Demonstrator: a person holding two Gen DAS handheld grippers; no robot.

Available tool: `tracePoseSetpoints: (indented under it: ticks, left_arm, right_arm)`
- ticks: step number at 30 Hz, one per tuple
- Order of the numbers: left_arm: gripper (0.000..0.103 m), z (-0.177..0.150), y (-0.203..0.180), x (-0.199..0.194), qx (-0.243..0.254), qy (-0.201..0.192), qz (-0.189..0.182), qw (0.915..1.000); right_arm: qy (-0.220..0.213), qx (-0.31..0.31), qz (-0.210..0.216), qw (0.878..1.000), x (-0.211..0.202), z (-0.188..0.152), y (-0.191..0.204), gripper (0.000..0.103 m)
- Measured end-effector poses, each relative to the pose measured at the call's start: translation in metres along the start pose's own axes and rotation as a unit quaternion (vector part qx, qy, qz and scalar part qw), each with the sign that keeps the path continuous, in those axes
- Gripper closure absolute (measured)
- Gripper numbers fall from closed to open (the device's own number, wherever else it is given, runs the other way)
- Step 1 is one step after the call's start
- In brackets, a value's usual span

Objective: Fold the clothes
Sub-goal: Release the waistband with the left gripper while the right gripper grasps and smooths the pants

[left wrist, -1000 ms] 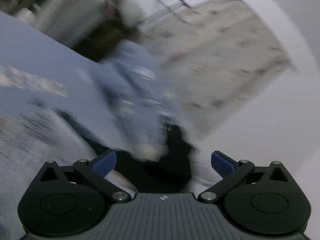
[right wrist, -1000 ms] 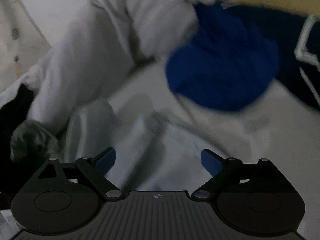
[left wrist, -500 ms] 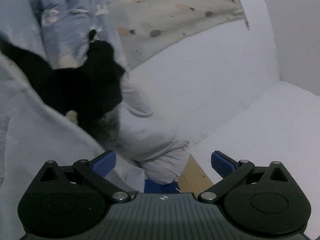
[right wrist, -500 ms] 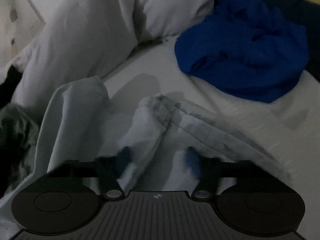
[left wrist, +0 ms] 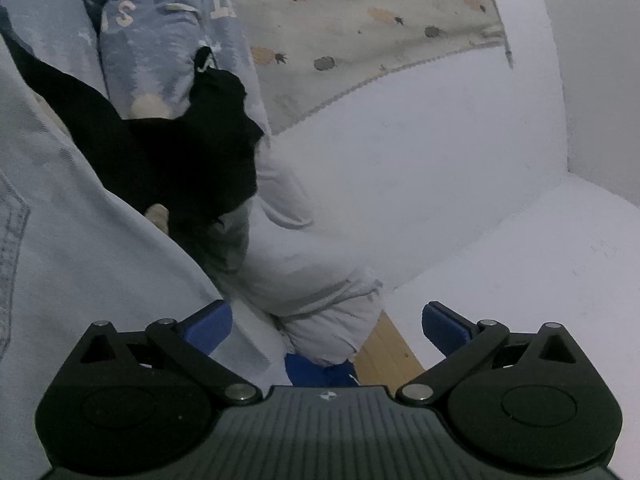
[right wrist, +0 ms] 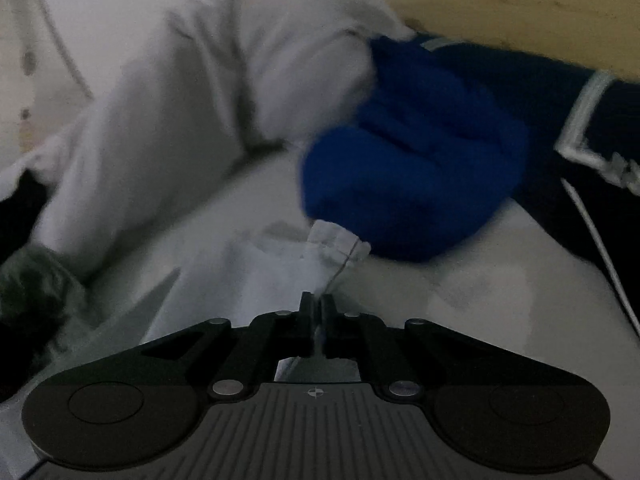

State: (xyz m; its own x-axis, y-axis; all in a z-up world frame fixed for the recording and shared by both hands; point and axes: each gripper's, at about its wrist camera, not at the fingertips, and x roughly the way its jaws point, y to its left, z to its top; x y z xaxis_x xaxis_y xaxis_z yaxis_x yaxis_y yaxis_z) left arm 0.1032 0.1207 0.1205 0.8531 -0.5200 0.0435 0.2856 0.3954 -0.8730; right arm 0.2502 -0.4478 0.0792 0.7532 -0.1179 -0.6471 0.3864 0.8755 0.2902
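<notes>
Pinching pale blue garment [right wrist: 280,280] hem, right gripper [right wrist: 316,312] clamped tight on the bed; left gripper [left wrist: 326,322] spread wide, empty. Beyond, blue bundle [right wrist: 408,184] nearby. Thin hold, likely slipping if tugged hard.

2 claws [left wrist: 327,322] [right wrist: 317,312]; approx 6 garments [left wrist: 168,152].

Left wrist view: matt black plastic left gripper [left wrist: 327,326] with blue pads; soft pale blue woven cloth [left wrist: 60,216] at left; dull black fabric [left wrist: 168,148], centre left; printed cotton sheet [left wrist: 360,20], top; bare wood strip [left wrist: 386,346], lower centre. Right wrist view: fuzzy bright blue knit [right wrist: 412,184], right of centre.
</notes>
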Motion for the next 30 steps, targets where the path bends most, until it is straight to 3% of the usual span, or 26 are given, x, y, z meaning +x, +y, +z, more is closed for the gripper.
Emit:
tracePoseSetpoints:
  ticks: [3, 6, 9, 11, 12, 15, 18, 23, 30]
  left_arm:
    - [0.0, -0.004, -0.001, 0.0, 0.001, 0.009, -0.003, 1.0]
    - [0.0, -0.005, 0.0, 0.001, -0.002, 0.009, -0.003, 1.0]
    - [0.0, -0.005, 0.001, 0.002, 0.002, 0.011, 0.001, 0.9999]
    - [0.0, -0.006, 0.002, 0.002, 0.0, 0.012, 0.003, 0.9999]
    - [0.0, -0.006, 0.003, 0.003, -0.002, 0.013, 0.004, 0.9999]
    - [0.0, -0.007, 0.005, 0.002, -0.007, 0.013, 0.004, 0.9999]
    - [0.0, -0.008, 0.006, 0.003, -0.005, 0.017, 0.003, 0.9998]
    - [0.0, -0.009, 0.01, 0.004, -0.01, 0.021, 0.007, 0.9997]
    - [0.0, -0.011, 0.014, 0.005, -0.014, 0.025, 0.01, 0.9995]
  right_arm:
    - [0.046, 0.009, -0.043, 0.998, 0.014, -0.029, -0.024, 0.1]
    - [0.047, 0.057, -0.041, 0.996, 0.016, -0.047, -0.045, 0.098]
    - [0.031, 0.136, 0.013, 0.99, 0.004, -0.058, -0.063, 0.087]
    - [0.032, 0.156, 0.045, 0.986, 0.007, -0.064, -0.066, 0.079]
    - [0.03, 0.157, 0.052, 0.986, 0.009, -0.065, -0.064, 0.072]
    - [0.021, 0.152, 0.052, 0.987, 0.015, -0.065, -0.06, 0.069]
    - [0.017, 0.136, 0.042, 0.99, 0.025, -0.058, -0.047, 0.068]
    - [0.007, 0.089, 0.014, 0.996, 0.024, -0.026, -0.031, 0.087]
    - [-0.007, 0.026, -0.024, 0.999, 0.017, 0.022, -0.016, 0.088]
